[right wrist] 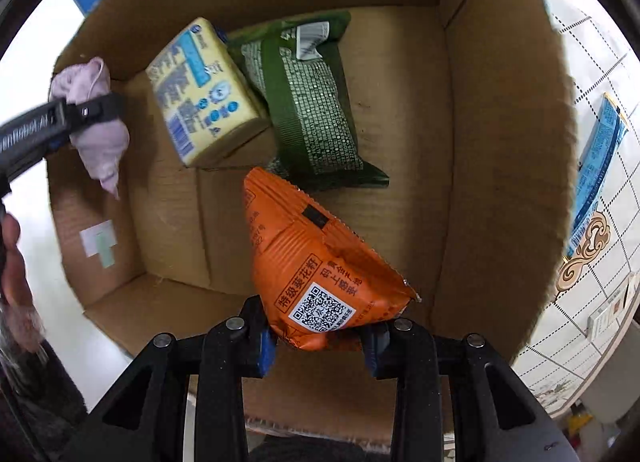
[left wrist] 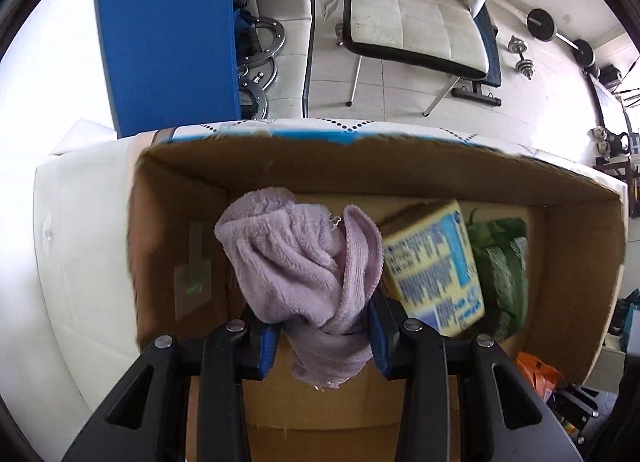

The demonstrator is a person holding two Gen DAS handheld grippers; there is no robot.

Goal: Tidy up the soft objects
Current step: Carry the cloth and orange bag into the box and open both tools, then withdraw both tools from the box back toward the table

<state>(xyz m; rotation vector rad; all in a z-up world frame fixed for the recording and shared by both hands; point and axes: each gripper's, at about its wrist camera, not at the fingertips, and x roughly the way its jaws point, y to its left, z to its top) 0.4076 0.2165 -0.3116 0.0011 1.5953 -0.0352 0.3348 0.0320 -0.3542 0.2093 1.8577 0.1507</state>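
My left gripper is shut on a lilac towel and holds it over the open cardboard box. In the right wrist view the towel hangs from the left gripper at the box's left wall. My right gripper is shut on an orange snack bag and holds it above the box floor. A yellow tissue pack and a green bag lie on the box floor; they also show in the left wrist view: the pack, the bag.
The box sits on a white surface. Beyond it are a blue board, a white chair and dumbbells on the tiled floor. A patterned cloth lies right of the box.
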